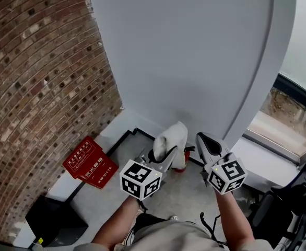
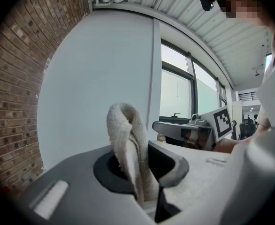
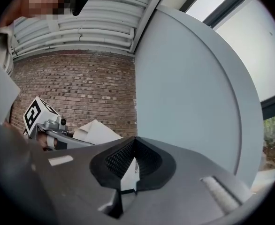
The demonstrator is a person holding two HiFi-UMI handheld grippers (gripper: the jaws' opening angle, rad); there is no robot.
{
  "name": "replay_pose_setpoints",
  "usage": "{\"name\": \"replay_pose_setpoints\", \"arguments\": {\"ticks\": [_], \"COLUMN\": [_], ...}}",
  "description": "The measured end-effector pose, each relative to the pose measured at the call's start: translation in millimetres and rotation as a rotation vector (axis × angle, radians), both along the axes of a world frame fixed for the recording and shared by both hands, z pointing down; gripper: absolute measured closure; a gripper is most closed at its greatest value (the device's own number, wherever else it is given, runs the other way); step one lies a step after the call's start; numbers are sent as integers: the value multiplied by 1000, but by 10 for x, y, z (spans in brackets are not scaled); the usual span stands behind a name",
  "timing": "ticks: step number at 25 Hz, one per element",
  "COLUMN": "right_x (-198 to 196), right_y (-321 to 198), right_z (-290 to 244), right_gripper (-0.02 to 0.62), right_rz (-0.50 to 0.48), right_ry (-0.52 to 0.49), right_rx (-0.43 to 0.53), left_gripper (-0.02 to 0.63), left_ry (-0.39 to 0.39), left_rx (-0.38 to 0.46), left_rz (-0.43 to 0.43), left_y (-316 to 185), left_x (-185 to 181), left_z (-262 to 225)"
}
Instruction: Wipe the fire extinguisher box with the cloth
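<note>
White cloth [image 1: 174, 137] in left gripper [image 1: 163, 155], red box [image 1: 90, 164] near brick wall [image 1: 38, 88].

Folded white cloth [image 2: 127, 144] stands upright; red box [image 1: 90, 164] rests on floor [image 1: 187, 195].

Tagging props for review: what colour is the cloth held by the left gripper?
Off-white; the cloth shows clearest in the left gripper view.
</note>
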State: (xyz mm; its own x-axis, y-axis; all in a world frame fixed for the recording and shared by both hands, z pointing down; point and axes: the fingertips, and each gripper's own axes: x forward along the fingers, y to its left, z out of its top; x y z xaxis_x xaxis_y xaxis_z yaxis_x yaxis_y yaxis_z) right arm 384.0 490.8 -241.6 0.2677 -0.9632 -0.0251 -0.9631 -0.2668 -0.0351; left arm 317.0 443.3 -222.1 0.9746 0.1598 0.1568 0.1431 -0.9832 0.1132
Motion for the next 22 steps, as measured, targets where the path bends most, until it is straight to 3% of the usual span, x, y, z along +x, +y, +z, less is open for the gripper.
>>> {"name": "replay_pose_setpoints", "arguments": {"ticks": [7, 15, 22], "right_x": [-111, -536, -1362], "right_y": [-165, -919, -1821], "right_z": [87, 238, 259], "right_gripper": [571, 571, 571], "right_rz": [-63, -263, -524], "right_ry": [-15, -59, -92], "right_rx": [-15, -29, -57], "left_gripper": [537, 537, 537], "left_ry": [-8, -42, -74], "left_rx": [-7, -23, -45], "left_rz": [-73, -308, -586], "left_y": [-188, -891, -1605], "left_x": [-164, -779, -1753], "left_z": [73, 209, 189]}}
